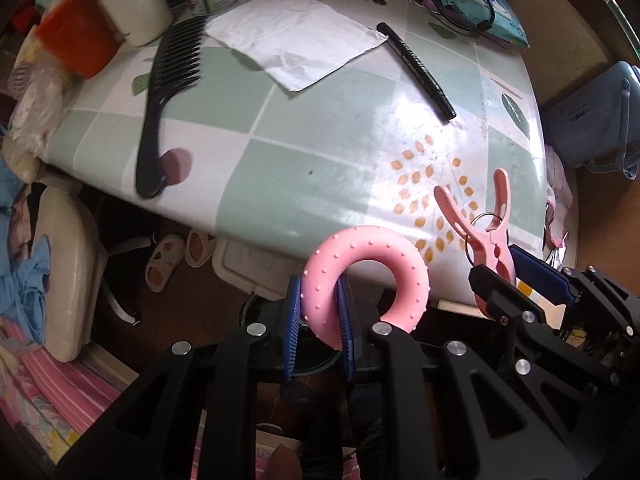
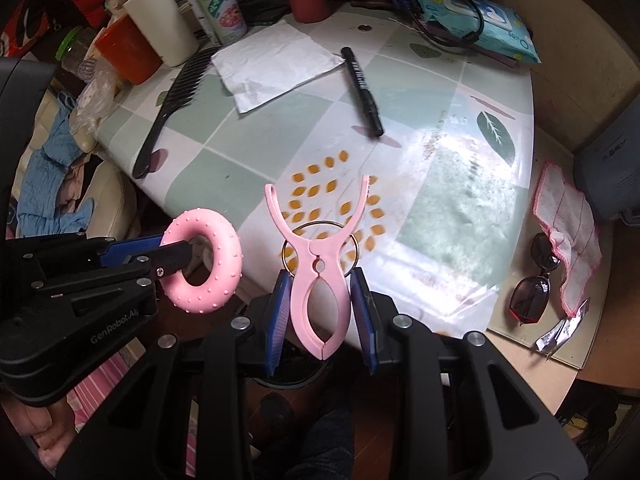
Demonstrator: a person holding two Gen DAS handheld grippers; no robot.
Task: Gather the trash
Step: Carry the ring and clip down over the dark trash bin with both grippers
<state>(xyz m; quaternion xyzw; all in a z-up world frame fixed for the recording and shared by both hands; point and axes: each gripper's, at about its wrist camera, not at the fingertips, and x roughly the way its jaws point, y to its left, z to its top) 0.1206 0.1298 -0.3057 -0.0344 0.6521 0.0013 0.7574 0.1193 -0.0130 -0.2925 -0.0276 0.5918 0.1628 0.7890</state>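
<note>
Pink ring and pink clip held off the near table edge

Pink studded ring (image 1: 362, 286) sits clamped between the blue pads of the left gripper (image 1: 320, 322), just past the near rim of the table (image 1: 280, 184), over the floor. Ring is rubbery, dotted with small bumps, upright. Right gripper (image 2: 322, 312) pinches the handle end of a pink clothes clip (image 2: 318, 264); clip prongs splay wide toward the table, metal spring ring at its pivot. Both grippers sit side by side, near but apart. Table middle is bare checked cloth. Farther back lie a black comb (image 1: 168, 92) along the left edge, white tissue (image 1: 296, 40) and black marker (image 1: 416, 70), all apart. Sunglasses (image 2: 536, 280), a pink-edged cloth (image 2: 568, 232) and a silver wrapper (image 2: 560, 330) lie on a side surface at right.
</note>
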